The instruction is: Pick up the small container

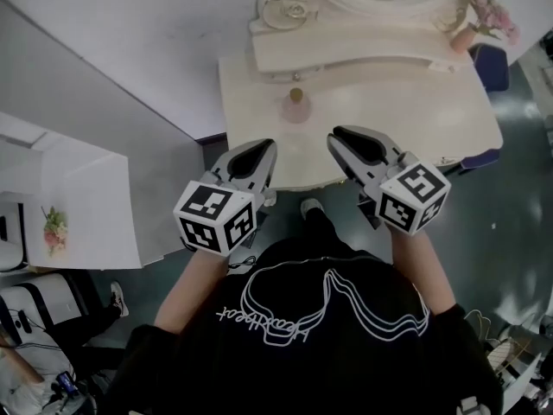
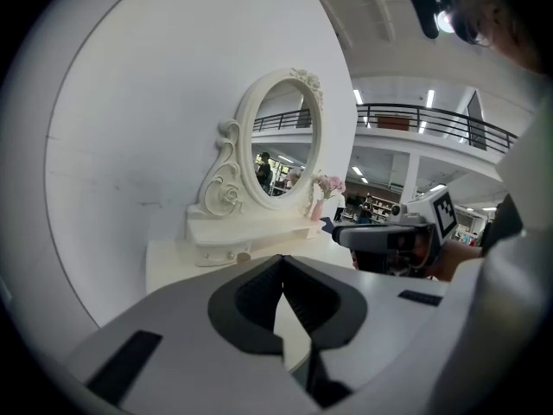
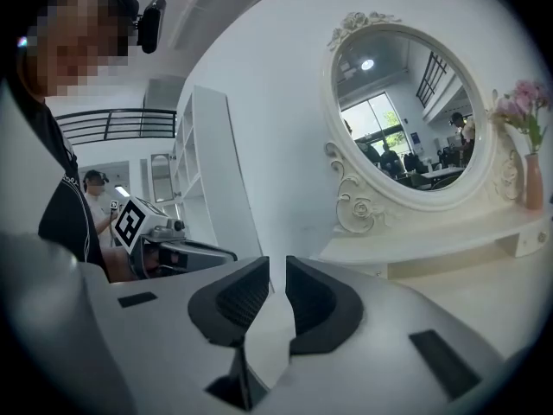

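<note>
We find the left gripper's (image 2: pixel 282 275) jaws pressed together at the tips, with nothing between them. The right gripper's (image 3: pixel 276 271) jaws stand slightly spread and empty. The small container (image 1: pixel 296 106), a pink bottle with a gold cap, stands upright on the dressing table (image 1: pixel 415 102), ahead of both grippers and apart from them. Any label is too small to read. The script on the black shirt (image 1: pixel 328 353) appears upside down and we cannot read it.
</note>
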`<state>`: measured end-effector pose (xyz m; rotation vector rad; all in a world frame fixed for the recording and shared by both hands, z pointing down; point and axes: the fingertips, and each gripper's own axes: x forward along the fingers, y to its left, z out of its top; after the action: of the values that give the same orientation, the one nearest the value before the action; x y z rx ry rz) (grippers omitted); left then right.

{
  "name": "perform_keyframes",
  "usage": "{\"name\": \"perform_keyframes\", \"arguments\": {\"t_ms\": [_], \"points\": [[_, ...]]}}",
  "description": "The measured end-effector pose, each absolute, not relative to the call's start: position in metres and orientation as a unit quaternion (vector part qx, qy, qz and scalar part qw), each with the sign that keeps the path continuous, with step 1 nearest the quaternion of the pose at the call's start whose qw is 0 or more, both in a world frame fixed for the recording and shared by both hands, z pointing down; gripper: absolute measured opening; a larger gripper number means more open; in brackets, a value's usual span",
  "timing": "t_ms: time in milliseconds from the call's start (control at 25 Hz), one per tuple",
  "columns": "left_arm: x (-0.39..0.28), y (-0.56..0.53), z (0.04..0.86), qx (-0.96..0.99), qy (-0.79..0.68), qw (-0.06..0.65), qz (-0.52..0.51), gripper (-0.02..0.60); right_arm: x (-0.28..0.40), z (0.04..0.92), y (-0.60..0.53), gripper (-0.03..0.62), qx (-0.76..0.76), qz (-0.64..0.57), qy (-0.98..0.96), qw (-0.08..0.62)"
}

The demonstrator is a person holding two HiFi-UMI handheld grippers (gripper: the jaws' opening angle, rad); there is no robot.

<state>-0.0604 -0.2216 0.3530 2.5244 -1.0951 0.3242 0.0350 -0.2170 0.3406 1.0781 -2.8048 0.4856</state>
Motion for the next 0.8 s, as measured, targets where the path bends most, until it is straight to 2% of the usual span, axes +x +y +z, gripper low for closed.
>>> {"name": "perform_keyframes", "arguments": {"t_ms": [600, 800], "points": [[-0.07, -0.303, 0.38, 0.865, -0.436, 0.219, 0.121, 0.003, 0.019, 0.383, -0.318, 0.19, 0.293, 0.15, -0.939, 0.095], [-0.075, -0.318, 0.393, 0.855, -0.448, 0.229, 0.123, 0.003, 0.014, 0.41, -0.34, 0.201, 0.283, 0.149, -0.941, 0.115]]}}
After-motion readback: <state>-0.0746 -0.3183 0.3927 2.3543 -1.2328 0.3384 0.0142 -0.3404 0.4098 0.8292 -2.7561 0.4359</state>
